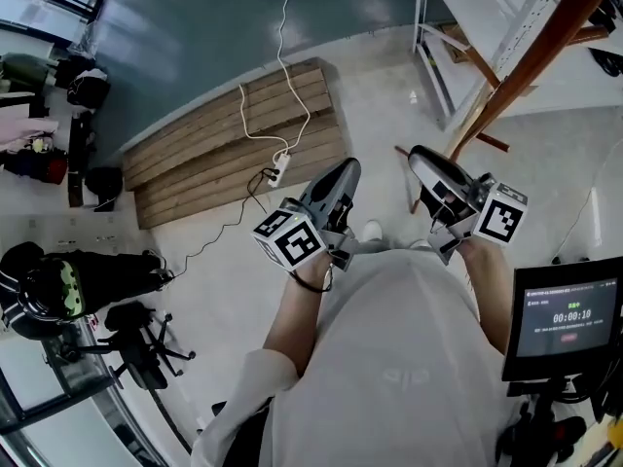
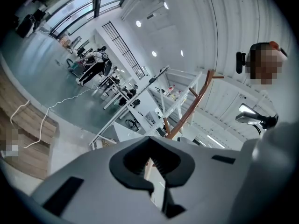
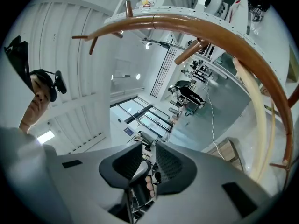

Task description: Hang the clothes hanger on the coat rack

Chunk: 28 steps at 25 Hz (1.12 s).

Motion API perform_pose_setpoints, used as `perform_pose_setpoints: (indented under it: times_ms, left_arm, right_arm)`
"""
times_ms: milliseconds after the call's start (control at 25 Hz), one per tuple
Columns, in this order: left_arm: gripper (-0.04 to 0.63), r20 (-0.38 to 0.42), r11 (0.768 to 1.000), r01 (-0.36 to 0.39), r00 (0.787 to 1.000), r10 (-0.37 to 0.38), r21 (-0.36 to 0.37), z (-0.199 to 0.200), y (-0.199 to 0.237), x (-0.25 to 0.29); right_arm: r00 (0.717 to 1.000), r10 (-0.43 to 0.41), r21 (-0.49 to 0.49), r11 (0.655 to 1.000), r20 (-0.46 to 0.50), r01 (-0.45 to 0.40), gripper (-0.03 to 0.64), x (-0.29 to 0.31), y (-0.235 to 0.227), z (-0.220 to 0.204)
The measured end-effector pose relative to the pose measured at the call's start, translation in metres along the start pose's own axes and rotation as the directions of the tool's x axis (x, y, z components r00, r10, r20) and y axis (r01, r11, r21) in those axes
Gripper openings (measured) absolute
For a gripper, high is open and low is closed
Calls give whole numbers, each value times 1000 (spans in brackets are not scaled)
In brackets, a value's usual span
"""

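The left gripper (image 2: 149, 143) is pressing its jaws together on nothing. The right gripper (image 3: 149, 146) is showing jaws slightly apart, empty. The pale clothes hanger (image 3: 261, 120) is resting against the brown coat rack (image 3: 196, 24), apart from both.

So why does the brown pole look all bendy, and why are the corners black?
Right gripper view: the wide-angle lens bows the coat rack into an arc and blacks out the corners. Head view: its pole runs straight, so the bend is only distortion. Left gripper view: black corners too, and the ceiling lights glare as white spots.
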<state>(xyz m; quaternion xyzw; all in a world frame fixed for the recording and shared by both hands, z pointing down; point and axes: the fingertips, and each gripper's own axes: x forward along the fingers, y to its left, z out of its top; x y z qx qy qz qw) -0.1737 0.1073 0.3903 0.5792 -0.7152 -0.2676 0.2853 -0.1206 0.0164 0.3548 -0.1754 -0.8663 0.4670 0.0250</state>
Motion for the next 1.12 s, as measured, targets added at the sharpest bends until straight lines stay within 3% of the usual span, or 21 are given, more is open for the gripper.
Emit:
perform_pose_setpoints:
  times_ms: [240,600,1120]
  left_arm:
    - [6,-33,999,30,999,-30,11,-6,-3,6]
    - [5,-120,994,103,988,-99,29,-15,-13,15]
    - [5,-167,994,101,982,-94,35,-29,-10,25]
  right_arm:
    - [999,-8,-29,1000,-46,6,97,1,-1,-11]
    - [999,-25,-15,1000,-22,24,97,-2,-4,-6]
    - [999,-45,-11,999,4,45,97,-18,-14,-3]
